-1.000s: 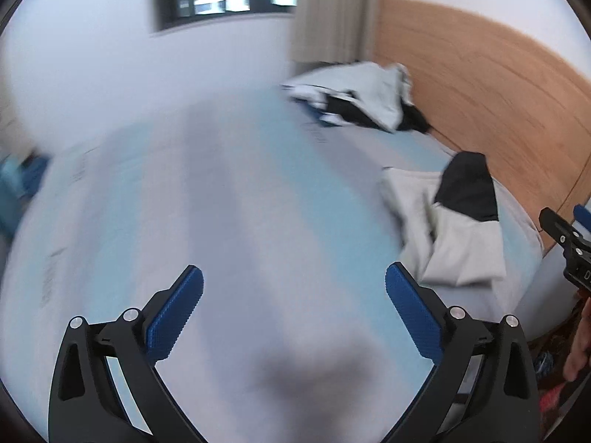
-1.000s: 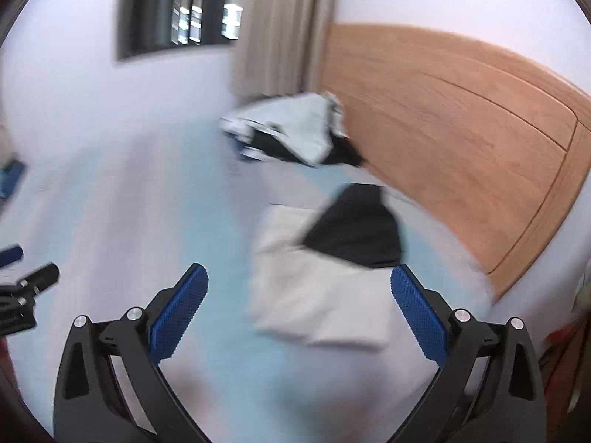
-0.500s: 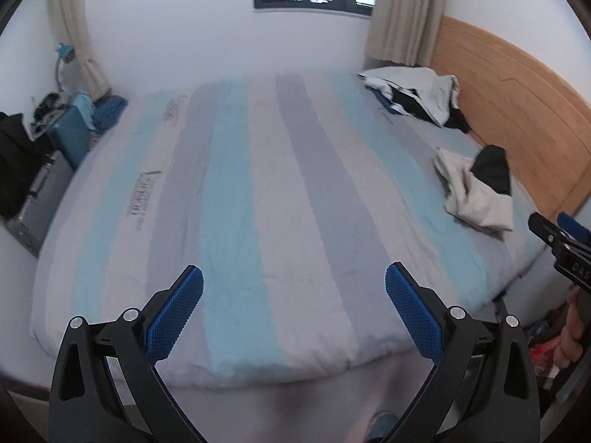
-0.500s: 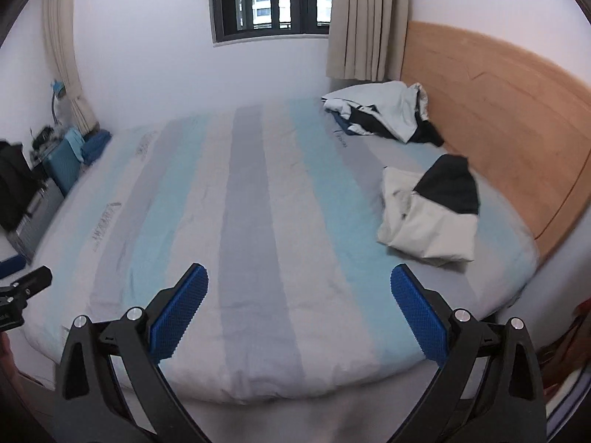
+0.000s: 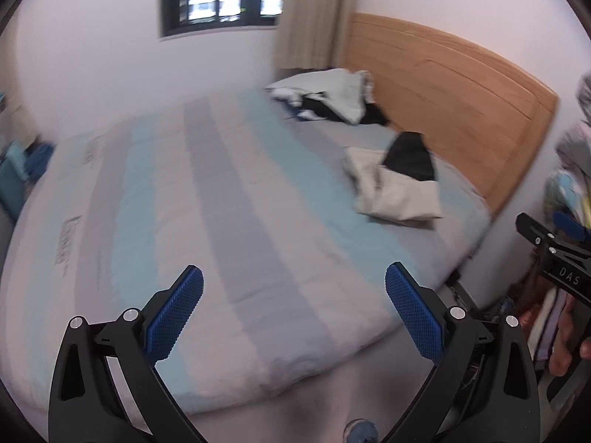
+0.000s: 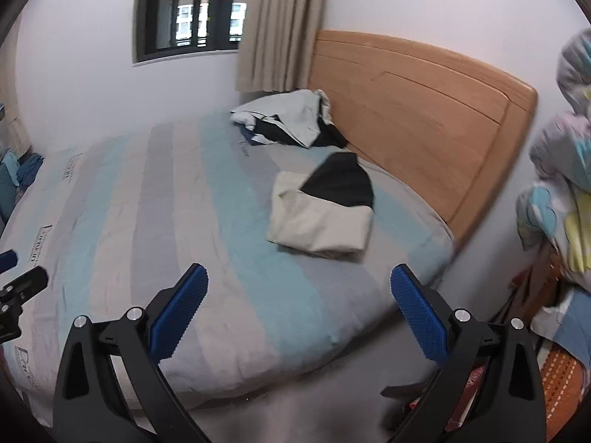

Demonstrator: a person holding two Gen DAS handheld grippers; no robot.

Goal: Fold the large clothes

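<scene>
I hold my left tool (image 5: 293, 308) and right tool (image 6: 299, 308) over the foot of the bed (image 6: 184, 214), both spread wide and empty. The folded cream-and-black garment (image 6: 321, 214) lies near the headboard (image 6: 417, 110), and beyond it is a heap of clothes (image 6: 288, 122).

The left gripper (image 5: 293, 310) is held level and forward, its jaws spread wide with nothing between the blue pads (image 5: 173, 319). The right gripper (image 6: 299, 312) is posed the same way — jaws wide apart, empty. In the left wrist view the right gripper shows at the right edge, gripped from below by the person's right hand (image 5: 567, 343), just beside the left one.
</scene>
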